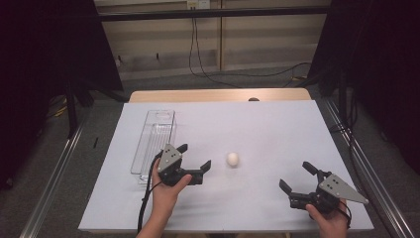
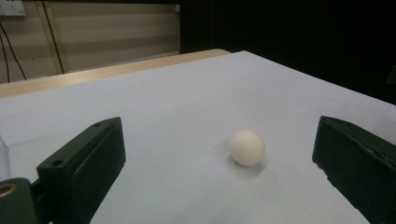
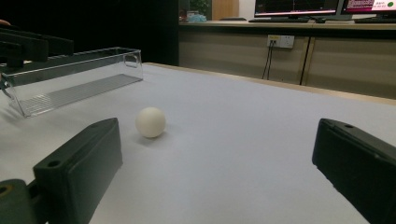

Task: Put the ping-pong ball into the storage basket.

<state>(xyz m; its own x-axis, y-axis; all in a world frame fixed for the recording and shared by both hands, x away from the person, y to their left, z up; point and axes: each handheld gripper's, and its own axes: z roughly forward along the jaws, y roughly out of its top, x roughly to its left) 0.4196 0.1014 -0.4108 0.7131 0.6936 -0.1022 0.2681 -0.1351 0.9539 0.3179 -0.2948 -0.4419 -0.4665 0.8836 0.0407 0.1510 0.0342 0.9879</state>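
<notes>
We reach for the ball [image 1: 232, 159] with both tongs wide open and empty.
A nudge from our left tongs [image 1: 197, 158] could roll it right across the bench [image 1: 277, 124].

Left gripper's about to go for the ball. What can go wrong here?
1. The ball is round and lies free on the smooth sheet; a jaw touching one side first could roll it away.
2. The left gripper is open, yet in its own view the ball sits right of centre, so a shut may clip rather than hold it.
3. The clear bin lies just beside the left hand; a swing might knock it.
</notes>
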